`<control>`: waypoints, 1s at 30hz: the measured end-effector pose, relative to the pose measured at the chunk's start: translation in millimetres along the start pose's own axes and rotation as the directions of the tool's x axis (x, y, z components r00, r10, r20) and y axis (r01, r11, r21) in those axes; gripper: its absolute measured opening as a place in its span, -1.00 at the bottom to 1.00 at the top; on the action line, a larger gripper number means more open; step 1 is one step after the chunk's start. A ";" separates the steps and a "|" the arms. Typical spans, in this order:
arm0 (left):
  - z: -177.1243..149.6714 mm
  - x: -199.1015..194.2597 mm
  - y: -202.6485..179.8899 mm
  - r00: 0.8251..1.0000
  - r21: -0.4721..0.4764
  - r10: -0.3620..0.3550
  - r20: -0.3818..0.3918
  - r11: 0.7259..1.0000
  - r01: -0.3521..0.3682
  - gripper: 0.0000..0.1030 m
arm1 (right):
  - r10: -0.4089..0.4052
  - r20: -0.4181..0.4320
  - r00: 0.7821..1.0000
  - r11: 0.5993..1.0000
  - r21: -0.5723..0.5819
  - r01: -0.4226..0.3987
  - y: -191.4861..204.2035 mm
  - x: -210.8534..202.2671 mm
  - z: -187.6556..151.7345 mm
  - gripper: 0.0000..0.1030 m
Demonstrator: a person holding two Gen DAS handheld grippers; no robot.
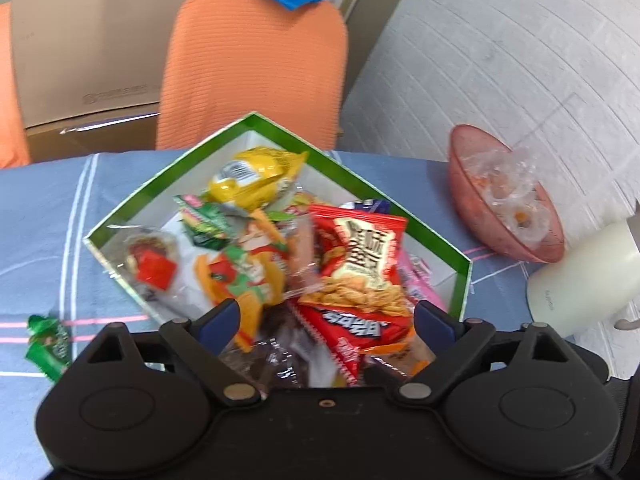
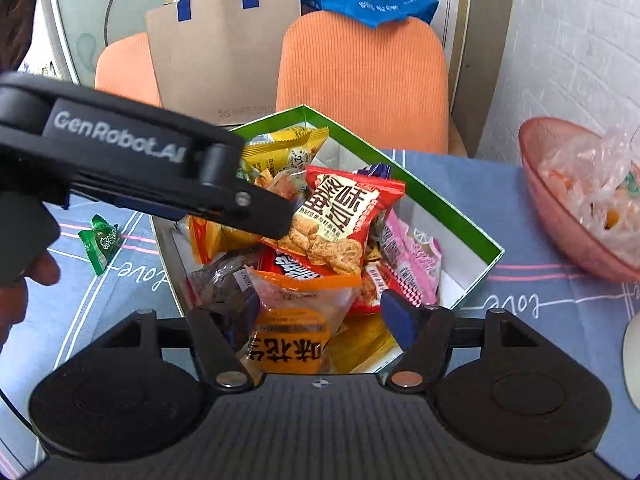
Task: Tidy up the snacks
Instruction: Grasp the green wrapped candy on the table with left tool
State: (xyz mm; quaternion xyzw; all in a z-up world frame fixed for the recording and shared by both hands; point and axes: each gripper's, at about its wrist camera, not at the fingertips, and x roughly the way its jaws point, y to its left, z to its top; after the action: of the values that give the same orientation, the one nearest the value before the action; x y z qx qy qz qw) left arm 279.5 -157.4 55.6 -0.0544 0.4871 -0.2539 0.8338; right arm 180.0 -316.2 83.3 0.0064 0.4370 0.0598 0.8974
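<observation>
on a blue patterned tablecloth (image 1: 36, 208) sits a green-rimmed white box (image 1: 132, 204), already heaped with snack packets: a yellow packet (image 1: 250, 178) at the far corner, a large red packet (image 1: 360, 264) near the middle, a pink packet (image 2: 412, 256) toward the right wall, and an orange packet (image 2: 296, 320) at the near edge. most of the sorting looks done.

one small green packet (image 2: 100, 242) lies outside the box, on the cloth just beside its left wall; in my judgement it is the main thing left to gather.

the left gripper (image 1: 326, 320) hovers over the box with its fingers wide apart and nothing between them. the right gripper (image 2: 320, 322) also hangs above the near edge of the box, fingers spread; the orange packet shows between them, but whether it is touched cannot be told.

a pink bowl (image 1: 472, 196) holding clear wrappers stands to the right, well apart from the box. whether it belongs to the task is unclear.
</observation>
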 end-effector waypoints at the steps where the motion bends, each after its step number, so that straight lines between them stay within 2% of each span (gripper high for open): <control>1: -0.5 -2.3 2.1 1.000 -0.006 0.001 0.004 1.000 -0.001 1.00 | 0.004 0.007 1.000 1.000 -0.002 -0.004 1.2 -1.1 1.3 1.00; 10: -4.8 -35.7 14.6 0.996 -0.025 0.061 0.061 0.998 -0.060 1.00 | 0.047 0.085 0.995 0.999 -0.024 -0.045 12.4 -19.0 18.2 1.00; 17: -4.9 -63.9 41.1 0.982 -0.082 0.141 0.125 0.988 -0.131 1.00 | 0.117 0.115 0.986 0.991 -0.076 -0.108 40.2 -20.9 34.2 1.00; 24: -13.5 -76.2 79.0 0.975 -0.170 0.191 0.113 0.971 -0.170 1.00 | 0.252 0.063 0.966 0.956 -0.169 -0.238 82.6 -9.4 40.4 1.00; 30: -17.0 -83.5 123.6 0.964 -0.253 0.248 0.100 0.943 -0.216 1.00 | 0.316 -0.013 0.949 0.919 -0.243 -0.310 124.2 10.3 42.7 1.00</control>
State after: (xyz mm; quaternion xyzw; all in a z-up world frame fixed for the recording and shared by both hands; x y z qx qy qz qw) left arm 277.9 -8.0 70.5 -0.1133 0.4619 -0.0890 0.8752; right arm 207.2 -190.0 109.5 -0.0326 0.4080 0.2551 0.8760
